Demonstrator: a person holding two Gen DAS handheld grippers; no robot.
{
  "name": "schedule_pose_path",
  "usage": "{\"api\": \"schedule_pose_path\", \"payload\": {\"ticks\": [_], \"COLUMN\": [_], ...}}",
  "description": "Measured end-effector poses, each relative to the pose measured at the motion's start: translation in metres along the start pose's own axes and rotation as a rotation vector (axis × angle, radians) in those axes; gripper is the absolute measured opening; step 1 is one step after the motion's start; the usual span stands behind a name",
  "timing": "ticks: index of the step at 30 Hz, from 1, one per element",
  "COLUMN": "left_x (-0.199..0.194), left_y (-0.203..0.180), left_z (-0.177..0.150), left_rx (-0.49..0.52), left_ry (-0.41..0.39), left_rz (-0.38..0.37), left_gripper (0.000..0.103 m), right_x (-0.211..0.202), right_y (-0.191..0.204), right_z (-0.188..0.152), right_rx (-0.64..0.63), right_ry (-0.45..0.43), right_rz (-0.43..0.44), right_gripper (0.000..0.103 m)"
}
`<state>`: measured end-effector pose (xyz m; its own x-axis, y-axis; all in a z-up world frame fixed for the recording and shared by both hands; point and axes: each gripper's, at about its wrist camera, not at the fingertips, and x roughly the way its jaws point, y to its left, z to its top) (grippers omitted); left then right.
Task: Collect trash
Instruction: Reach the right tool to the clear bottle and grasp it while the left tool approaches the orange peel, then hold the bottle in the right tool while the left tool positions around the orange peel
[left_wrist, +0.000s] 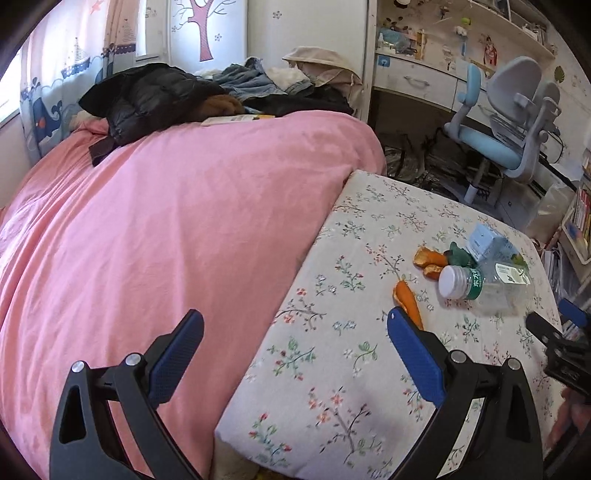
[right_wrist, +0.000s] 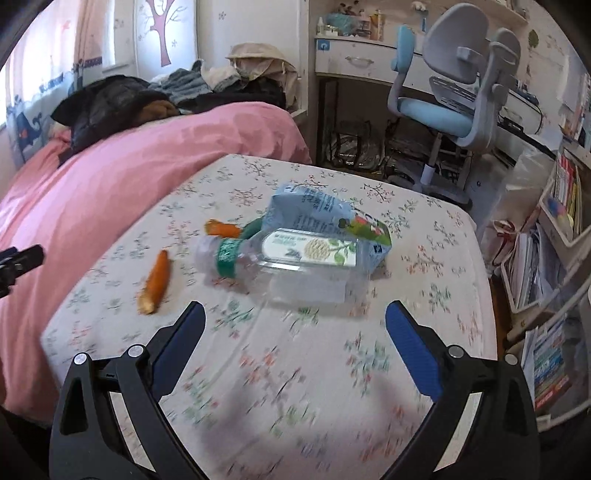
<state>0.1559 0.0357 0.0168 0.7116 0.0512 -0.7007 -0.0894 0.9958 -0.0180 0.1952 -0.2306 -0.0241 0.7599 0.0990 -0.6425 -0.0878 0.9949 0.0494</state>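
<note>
Trash lies on a floral-covered table (right_wrist: 295, 369): a clear plastic bottle (right_wrist: 295, 262) with a white cap, a light blue carton (right_wrist: 325, 214) behind it, a long orange peel (right_wrist: 157, 282) and more peel pieces (right_wrist: 221, 228) by a dark green scrap. In the left wrist view I see the bottle (left_wrist: 487, 284), the carton (left_wrist: 487, 243), the long peel (left_wrist: 408, 301) and the peel pieces (left_wrist: 428, 260). My left gripper (left_wrist: 295, 321) is open and empty, over the table's left edge. My right gripper (right_wrist: 295, 314) is open and empty, just short of the bottle.
A bed with a pink cover (left_wrist: 166, 229) adjoins the table on the left, with clothes piled at its far end (left_wrist: 155, 92). A blue and grey desk chair (right_wrist: 450, 110) and a desk stand behind. Shelves of books (right_wrist: 554, 295) are on the right.
</note>
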Motion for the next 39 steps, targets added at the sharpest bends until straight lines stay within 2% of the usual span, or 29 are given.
{"api": "schedule_pose_path", "payload": {"ticks": [4,9,11,13,15,19,20,22,24,26,29,31,33,34,35,36,37,38,39], "left_x": [0.004,0.024,0.032,0.046,0.058,0.079,0.081,0.089,0.095,0.100,0.104,0.107,0.106,0.105,0.105,0.103,0.102,0.102,0.100], "left_y": [-0.010,-0.019,-0.022,-0.028,-0.032,-0.043,-0.046,-0.055,-0.065,-0.071,-0.078,-0.079,-0.083,-0.085,-0.087,-0.090,-0.092,-0.093,-0.094], "left_z": [0.004,0.013,0.016,0.019,0.022,0.025,0.024,0.022,0.018,0.015,0.011,0.010,0.010,0.008,0.008,0.006,0.004,0.002,-0.001], "left_rx": [0.030,0.054,0.069,0.096,0.109,0.117,0.123,0.151,0.190,0.217,0.238,0.244,0.252,0.257,0.266,0.282,0.297,0.309,0.326], "left_ry": [0.007,0.061,0.085,0.126,0.157,0.213,0.220,0.239,0.253,0.263,0.263,0.260,0.252,0.247,0.245,0.246,0.252,0.257,0.248], "left_rz": [-0.012,-0.026,-0.033,-0.043,-0.054,-0.099,-0.102,-0.102,-0.096,-0.088,-0.085,-0.084,-0.096,-0.100,-0.107,-0.127,-0.147,-0.162,-0.176], "left_gripper": [0.095,0.095,0.095,0.095,0.095,0.095,0.095,0.095,0.095,0.095,0.095,0.095,0.094,0.091,0.083,0.077,0.064,0.051,0.046], "right_x": [0.020,0.035,0.043,0.056,0.073,0.095,0.099,0.102,0.099,0.087,0.074,0.069,0.065,0.064,0.064,0.064,0.065,0.063,0.061], "right_y": [0.000,0.014,0.017,0.020,0.026,0.032,0.031,0.028,0.026,0.021,0.011,0.012,0.015,0.019,0.023,0.025,0.025,0.022,0.016], "right_z": [0.011,0.024,0.034,0.044,0.048,0.043,0.041,0.033,0.023,0.008,-0.005,-0.008,-0.008,-0.008,-0.009,-0.012,-0.014,-0.015,-0.018], "right_rx": [-0.026,-0.179,-0.237,-0.303,-0.391,-0.527,-0.523,-0.502,-0.481,-0.429,-0.316,-0.277,-0.247,-0.236,-0.231,-0.225,-0.215,-0.196,-0.180], "right_ry": [-0.015,-0.047,-0.038,0.016,0.114,0.236,0.274,0.345,0.405,0.428,0.404,0.354,0.312,0.294,0.282,0.284,0.297,0.310,0.314], "right_rz": [0.008,0.011,0.052,0.101,0.129,0.119,0.139,0.181,0.213,0.234,0.225,0.181,0.184,0.180,0.171,0.159,0.161,0.169,0.166], "right_gripper": [0.095,0.095,0.095,0.095,0.095,0.094,0.093,0.084,0.067,0.059,0.059,0.067,0.071,0.071,0.070,0.061,0.055,0.054,0.053]}}
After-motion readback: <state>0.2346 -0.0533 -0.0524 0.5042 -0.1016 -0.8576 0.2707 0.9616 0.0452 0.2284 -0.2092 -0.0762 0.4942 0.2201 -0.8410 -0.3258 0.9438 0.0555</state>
